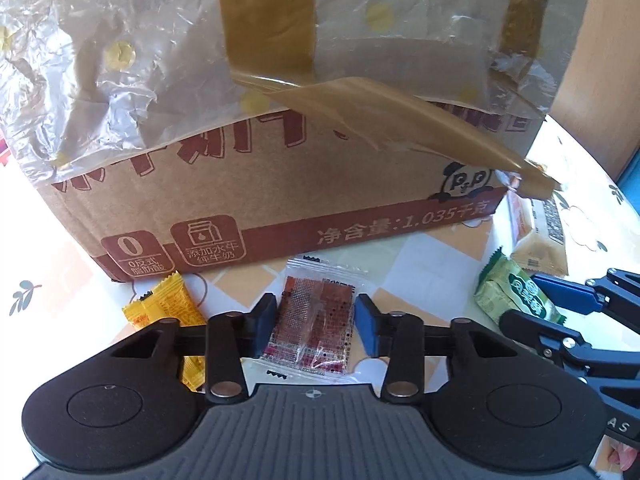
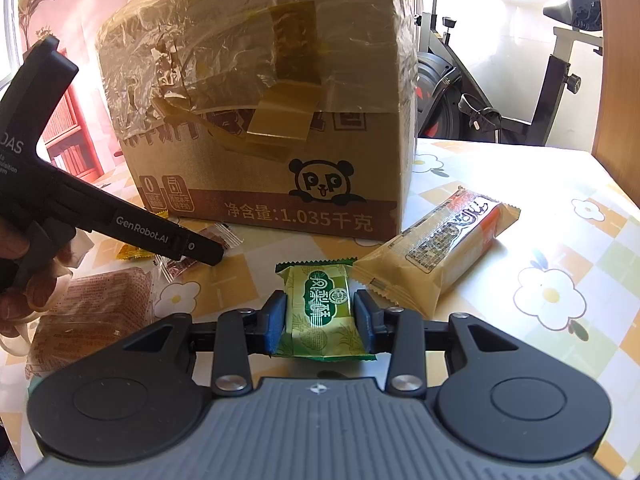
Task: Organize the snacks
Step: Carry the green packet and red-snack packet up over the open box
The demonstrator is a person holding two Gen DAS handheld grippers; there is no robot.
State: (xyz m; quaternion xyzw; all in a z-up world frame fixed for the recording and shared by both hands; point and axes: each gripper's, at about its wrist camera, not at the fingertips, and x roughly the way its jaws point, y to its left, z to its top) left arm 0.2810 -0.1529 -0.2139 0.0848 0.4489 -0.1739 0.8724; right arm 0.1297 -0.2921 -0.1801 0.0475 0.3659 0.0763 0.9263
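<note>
Two grippers at work over one table (image 2: 520, 184) under a flower-print cloth.

Item 1: left gripper (image 1: 316, 322). Jaws part open on either side of a small clear packet of dark red snack (image 1: 314, 316), which lies flat on the cloth. A narrow gap shows at the right pad; the left pad sits at the packet's edge, contact not certain. No lift visible.

Item 2: right gripper (image 2: 320, 322). Jaws pressed against both sides of a green wrapped pastry (image 2: 320, 312), held firmly, its far end pointing to 12 o'clock.

Item 3: cardboard box (image 2: 260, 120), panda logo, loose brown tape and crinkled plastic film on top. Stands at 12 o'clock from both grippers.

Item 4: yellow wrapped candy (image 1: 164, 308), at 9 o'clock of the red packet, near the box's base.

Item 5: long pale yellow snack bar (image 2: 436, 248), at 2 o'clock of the green pastry, just beside it.

Item 6: large reddish-brown packet (image 2: 92, 312), at 9 o'clock of the right gripper, beneath a person's hand (image 2: 24, 280).
</note>
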